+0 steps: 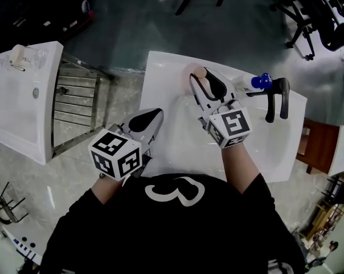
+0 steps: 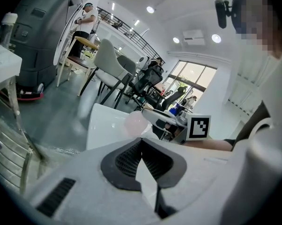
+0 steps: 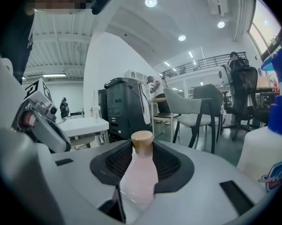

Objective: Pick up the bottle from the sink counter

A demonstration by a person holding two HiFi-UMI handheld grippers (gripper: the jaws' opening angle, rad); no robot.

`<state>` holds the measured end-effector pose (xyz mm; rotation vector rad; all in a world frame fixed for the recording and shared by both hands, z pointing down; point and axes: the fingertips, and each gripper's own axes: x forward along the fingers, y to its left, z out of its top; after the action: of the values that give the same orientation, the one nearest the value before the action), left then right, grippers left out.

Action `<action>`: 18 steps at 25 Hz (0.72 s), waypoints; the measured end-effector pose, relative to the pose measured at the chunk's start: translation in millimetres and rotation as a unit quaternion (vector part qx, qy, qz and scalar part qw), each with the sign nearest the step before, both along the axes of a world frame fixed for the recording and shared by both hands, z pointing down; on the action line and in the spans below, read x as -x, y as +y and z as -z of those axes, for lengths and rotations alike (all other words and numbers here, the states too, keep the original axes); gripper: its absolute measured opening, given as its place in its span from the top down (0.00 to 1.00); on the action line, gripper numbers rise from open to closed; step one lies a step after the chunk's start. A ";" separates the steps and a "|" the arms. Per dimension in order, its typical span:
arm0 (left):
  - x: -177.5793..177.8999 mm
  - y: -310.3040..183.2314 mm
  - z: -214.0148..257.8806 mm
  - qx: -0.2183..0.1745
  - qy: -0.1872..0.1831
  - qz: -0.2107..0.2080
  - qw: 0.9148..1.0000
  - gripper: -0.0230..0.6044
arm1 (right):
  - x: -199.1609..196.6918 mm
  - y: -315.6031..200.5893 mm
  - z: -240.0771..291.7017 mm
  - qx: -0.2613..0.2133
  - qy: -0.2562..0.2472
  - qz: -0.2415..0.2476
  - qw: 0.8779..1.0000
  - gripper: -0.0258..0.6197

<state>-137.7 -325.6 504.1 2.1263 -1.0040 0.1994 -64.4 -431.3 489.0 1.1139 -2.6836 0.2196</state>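
Note:
A small pink bottle (image 1: 198, 71) with a tan cap stands at the back rim of the white sink counter (image 1: 160, 67). My right gripper (image 1: 203, 80) reaches over the basin and its jaws sit on either side of the bottle. In the right gripper view the bottle (image 3: 138, 172) stands upright between the black pads, which press on its body, so my right gripper (image 3: 142, 145) is shut on it. My left gripper (image 1: 152, 116) hovers at the counter's near-left edge, shut and holding nothing. The left gripper view looks past its closed jaws (image 2: 142, 142) to the pink bottle (image 2: 136, 122).
A white bottle with a blue cap (image 1: 258, 83) (image 3: 267, 153) lies just right of the pink one, beside a black faucet (image 1: 278, 96). A second white sink unit (image 1: 18, 107) and a metal rack (image 1: 75, 104) stand to the left. Chairs stand on the floor behind.

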 end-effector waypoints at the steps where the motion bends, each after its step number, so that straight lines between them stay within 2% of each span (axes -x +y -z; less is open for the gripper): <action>1: 0.6 -0.9 -0.2 0.000 0.001 0.002 1.000 0.94 | 0.0 -0.2 0.2 -0.002 0.000 0.000 1.000 0.75; 18: 11.6 -0.1 0.6 0.000 0.000 0.022 1.000 0.94 | 0.4 -1.0 1.7 0.015 -0.008 -0.009 1.000 0.75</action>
<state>-149.3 -325.7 503.5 2.1011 -1.0507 0.1783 -64.8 -432.3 487.3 1.1337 -2.6762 0.2728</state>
